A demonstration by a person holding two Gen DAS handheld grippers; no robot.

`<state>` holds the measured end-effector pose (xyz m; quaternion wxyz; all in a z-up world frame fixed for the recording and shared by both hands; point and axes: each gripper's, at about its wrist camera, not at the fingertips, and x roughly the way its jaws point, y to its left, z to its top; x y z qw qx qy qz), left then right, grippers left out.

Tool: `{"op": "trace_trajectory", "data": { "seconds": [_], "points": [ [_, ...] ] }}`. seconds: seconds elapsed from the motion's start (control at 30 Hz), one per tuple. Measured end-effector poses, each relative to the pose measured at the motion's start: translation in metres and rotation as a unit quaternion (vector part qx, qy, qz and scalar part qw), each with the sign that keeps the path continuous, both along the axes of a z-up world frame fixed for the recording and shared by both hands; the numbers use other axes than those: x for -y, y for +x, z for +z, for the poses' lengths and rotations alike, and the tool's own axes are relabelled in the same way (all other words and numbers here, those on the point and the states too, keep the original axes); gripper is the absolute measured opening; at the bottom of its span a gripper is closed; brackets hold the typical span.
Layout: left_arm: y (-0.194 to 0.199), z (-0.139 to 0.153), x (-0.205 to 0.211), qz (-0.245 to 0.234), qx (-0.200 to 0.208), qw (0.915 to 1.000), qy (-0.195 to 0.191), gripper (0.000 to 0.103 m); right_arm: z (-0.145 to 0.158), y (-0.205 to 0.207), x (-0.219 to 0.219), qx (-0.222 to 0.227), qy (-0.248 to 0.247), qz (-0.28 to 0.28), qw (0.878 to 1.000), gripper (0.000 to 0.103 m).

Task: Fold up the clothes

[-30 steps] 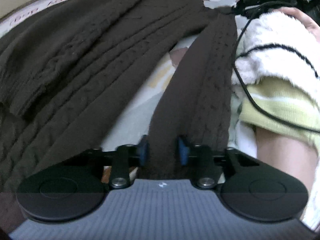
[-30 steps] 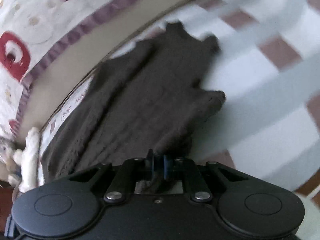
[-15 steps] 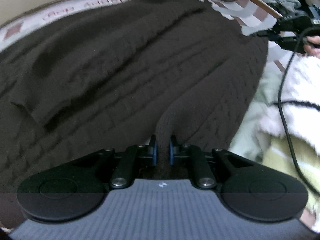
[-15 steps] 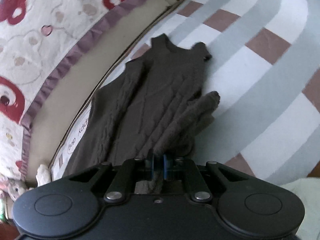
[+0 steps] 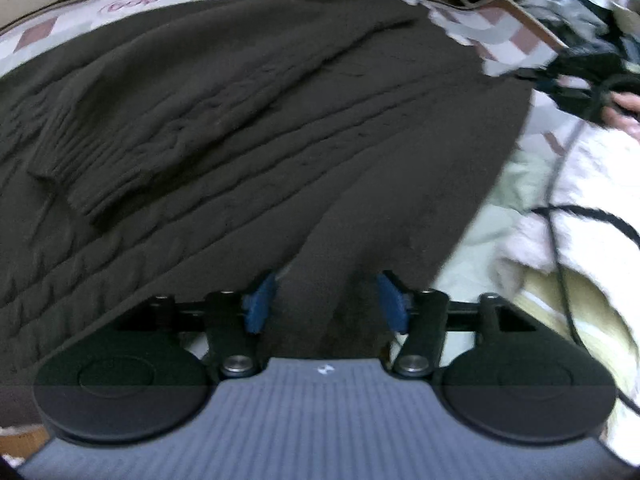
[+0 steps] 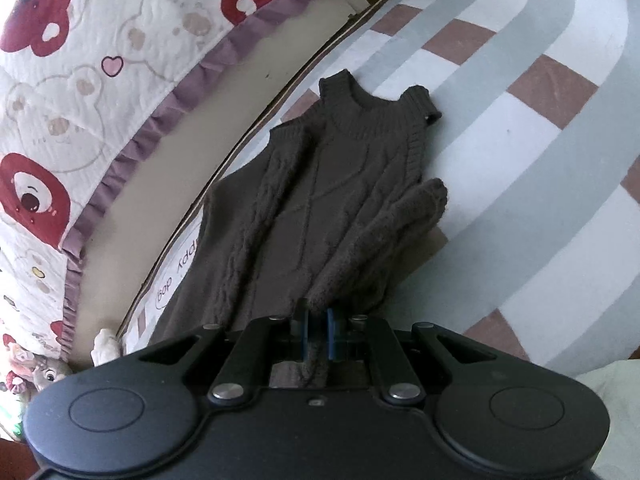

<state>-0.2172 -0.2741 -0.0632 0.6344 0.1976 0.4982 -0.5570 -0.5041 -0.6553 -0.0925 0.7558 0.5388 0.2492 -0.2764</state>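
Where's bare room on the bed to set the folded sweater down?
Free: the checked bedsheet right of the brown sweater, up to its far edge. Crowded: the bear quilt on the sweater's left, and the piled clothes seen from the left gripper's camera.

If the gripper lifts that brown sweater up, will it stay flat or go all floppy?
Probably floppy: the sweater already bunches into soft folds where the right gripper pinches it. It looks thick and cable-knit, so it may hang a bit heavy. The fuzzy knit likely won't slip out easily.
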Motion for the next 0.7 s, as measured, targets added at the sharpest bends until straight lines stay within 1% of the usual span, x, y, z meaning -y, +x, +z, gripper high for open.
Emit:
{"op": "trace_trajectory", "data": {
  "seconds": [0.03, 0.07, 0.1, 0.13, 0.17, 0.2, 0.23, 0.27, 0.3, 0.33, 0.37, 0.4, 0.43, 0.5, 0.6, 0.7],
  "points": [
    [-0.002, 0.001, -0.001, -0.015, 0.0, 0.9999, -0.002, 0.071, 0.0, 0.001, 0.0, -0.003, -0.001, 0.0, 1.0, 0.011],
    [-0.005, 0.0, -0.002, -0.027, 0.0, 0.9996, 0.0, 0.078, 0.001, 0.002, -0.001, -0.009, -0.003, 0.0, 1.0, 0.011],
    [-0.008, -0.002, -0.003, -0.037, 0.001, 0.9993, 0.003, 0.083, 0.002, 0.004, -0.001, -0.015, -0.006, 0.001, 1.0, 0.011],
    [-0.009, -0.005, -0.004, -0.042, 0.002, 0.9991, 0.006, 0.085, 0.003, 0.007, -0.001, -0.024, -0.01, 0.004, 1.0, 0.011],
    [-0.01, -0.008, -0.005, -0.044, 0.002, 0.999, 0.008, 0.092, 0.004, 0.01, -0.001, -0.033, -0.013, 0.008, 0.999, 0.011],
    [-0.01, -0.011, -0.005, -0.041, -0.001, 0.9991, 0.007, 0.094, 0.005, 0.013, 0.001, -0.036, -0.014, 0.013, 0.999, 0.011],
    [-0.009, -0.013, -0.005, -0.036, -0.003, 0.9993, 0.006, 0.094, 0.006, 0.014, 0.006, -0.028, -0.011, 0.007, 1.0, 0.011],
    [-0.007, -0.013, -0.005, -0.028, -0.002, 0.9996, 0.004, 0.089, 0.006, 0.016, 0.012, -0.015, -0.008, -0.005, 1.0, 0.011],
    [-0.007, -0.012, -0.003, -0.024, 0.002, 0.9997, 0.002, 0.068, 0.007, 0.019, 0.018, -0.002, -0.005, -0.016, 1.0, 0.011],
    [-0.009, -0.01, -0.002, -0.032, 0.011, 0.9994, 0.002, 0.05, 0.006, 0.025, 0.022, 0.003, -0.006, -0.017, 1.0, 0.011],
    [-0.01, -0.008, -0.001, -0.046, 0.024, 0.9986, 0.011, 0.015, 0.004, 0.037, 0.024, -0.002, -0.011, -0.01, 1.0, 0.011],
    [-0.011, -0.008, -0.001, -0.055, 0.036, 0.9976, 0.022, 0.012, 0.002, 0.047, 0.024, -0.009, -0.012, 0.001, 1.0, 0.011],
    [-0.012, -0.006, -0.001, -0.056, 0.043, 0.9972, 0.025, 0.012, -0.002, 0.056, 0.023, -0.014, -0.011, 0.013, 1.0, 0.011],
    [-0.014, -0.001, -0.002, -0.051, 0.057, 0.9968, 0.024, 0.011, -0.006, 0.06, 0.023, -0.004, -0.008, 0.012, 1.0, 0.011],
    [-0.009, 0.013, -0.002, -0.024, 0.085, 0.9961, 0.0, 0.01, -0.012, 0.057, 0.027, 0.028, 0.005, 0.0, 1.0, 0.011],
    [0.005, 0.038, -0.001, 0.007, 0.103, 0.9939, -0.039, 0.01, -0.014, 0.06, 0.029, 0.051, 0.001, -0.007, 0.999, 0.011]
  ]
}}
